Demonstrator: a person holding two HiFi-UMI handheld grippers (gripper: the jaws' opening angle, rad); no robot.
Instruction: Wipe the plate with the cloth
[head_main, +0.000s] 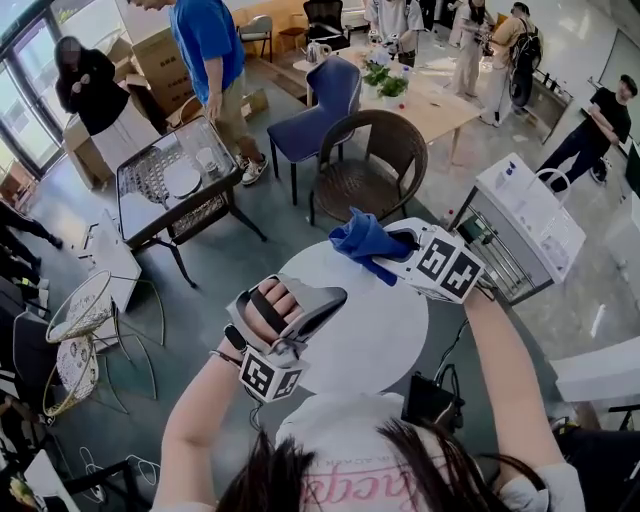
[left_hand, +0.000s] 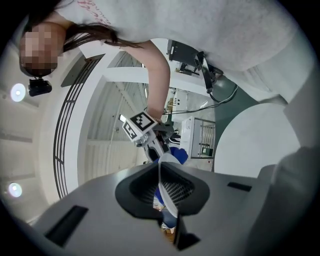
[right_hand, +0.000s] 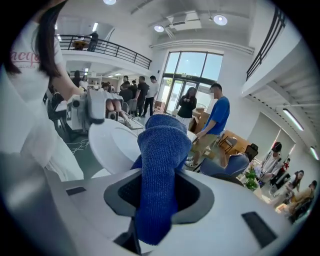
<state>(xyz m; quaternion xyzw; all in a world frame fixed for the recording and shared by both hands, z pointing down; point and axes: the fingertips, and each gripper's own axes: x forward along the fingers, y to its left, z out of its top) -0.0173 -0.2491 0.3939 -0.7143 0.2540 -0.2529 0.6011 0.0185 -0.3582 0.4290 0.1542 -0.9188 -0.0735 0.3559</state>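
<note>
Aloft, plate (head_main: 372, 325): hanging over the floor, its rim clamped in the left gripper (head_main: 300, 312).
Right gripper (head_main: 405, 250): pinching the blue cloth (head_main: 362, 240) at the plate's far rim.
Wiping well: probably pressing flat, sweeping across, bracing the plate.

The plate (head_main: 370, 330) is plain white. The cloth (head_main: 362, 240) is deep blue with a fine ribbed weave. The left gripper (head_main: 330, 300) and the right gripper (head_main: 400, 243) are light grey; their cubes carry black-and-white square markers. The upholstered chair (head_main: 325, 95) is dark blue; the wicker chair (head_main: 365, 190), brown.

Bright daylight from tall windows (right_hand: 192, 75); gripper views bulge, corners vignetted black.
</note>
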